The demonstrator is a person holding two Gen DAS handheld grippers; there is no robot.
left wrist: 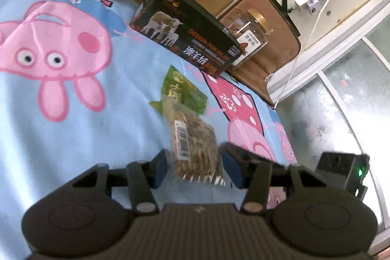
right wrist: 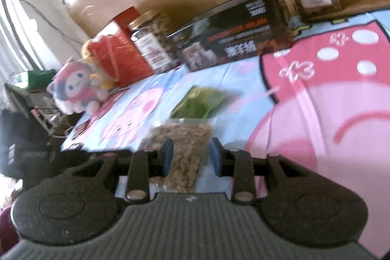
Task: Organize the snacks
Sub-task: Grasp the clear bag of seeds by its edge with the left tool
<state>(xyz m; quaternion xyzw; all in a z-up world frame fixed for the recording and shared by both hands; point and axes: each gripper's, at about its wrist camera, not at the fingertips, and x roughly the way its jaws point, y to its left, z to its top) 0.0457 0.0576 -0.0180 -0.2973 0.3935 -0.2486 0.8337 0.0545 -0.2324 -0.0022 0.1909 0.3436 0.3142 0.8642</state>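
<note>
A clear seed packet (left wrist: 192,145) is straddled unpinched by the spread left tongs (left wrist: 195,168) and right tongs (right wrist: 191,157) mid-bed; sorting seems barely begun.

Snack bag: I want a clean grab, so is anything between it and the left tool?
Nothing visible. The snack bag lies flat on the cloth, its near end already between the left tool's open fingers.

A light-blue cloth (left wrist: 73,138) printed with pink cartoon pigs carries a clear, green-topped snack bag (left wrist: 187,118) of tan pieces; at 12 o'clock, a black box (left wrist: 190,40) with orange lettering and white sheep.
</note>
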